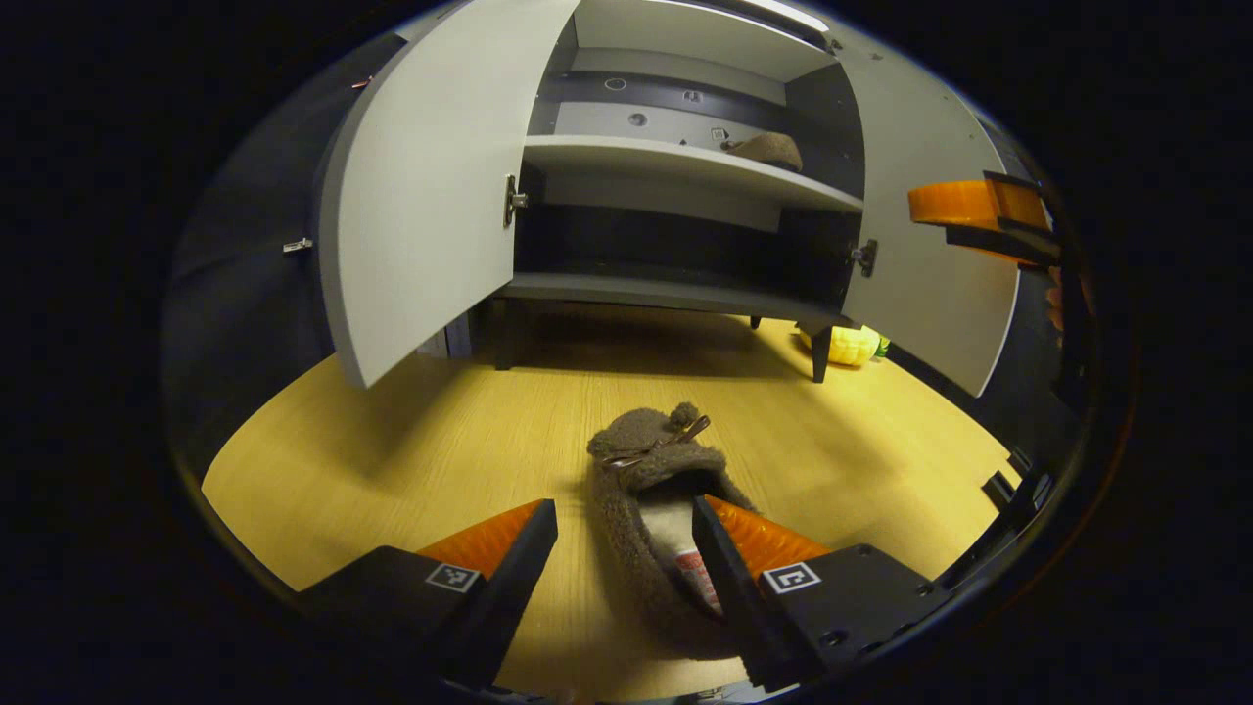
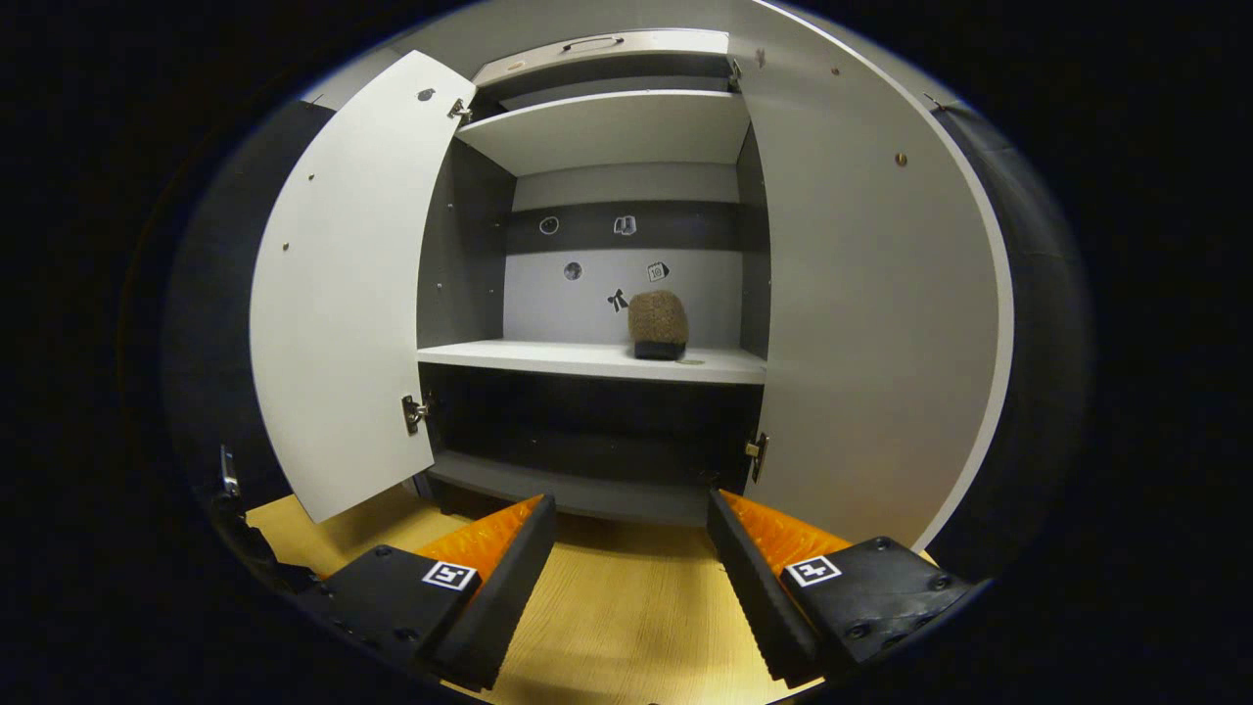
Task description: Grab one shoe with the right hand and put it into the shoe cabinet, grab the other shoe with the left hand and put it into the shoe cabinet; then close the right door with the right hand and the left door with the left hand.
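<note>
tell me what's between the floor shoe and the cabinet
Bare wooden floor; in the left gripper view nothing lies between the brown shoe and the open shoe cabinet.

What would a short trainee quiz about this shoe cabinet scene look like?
1. True or false: both doors of the shoe cabinet are shut.
2. Where is the shoe already put away? A) on the middle shelf B) on the bottom shelf C) on the floor
3. Fill in: one finger of the left tool sits inside the opening of the ____ on the floor.

Key: 1 false, both stand open; 2 A; 3 shoe, the other finger being clear of it on the outside.
</note>
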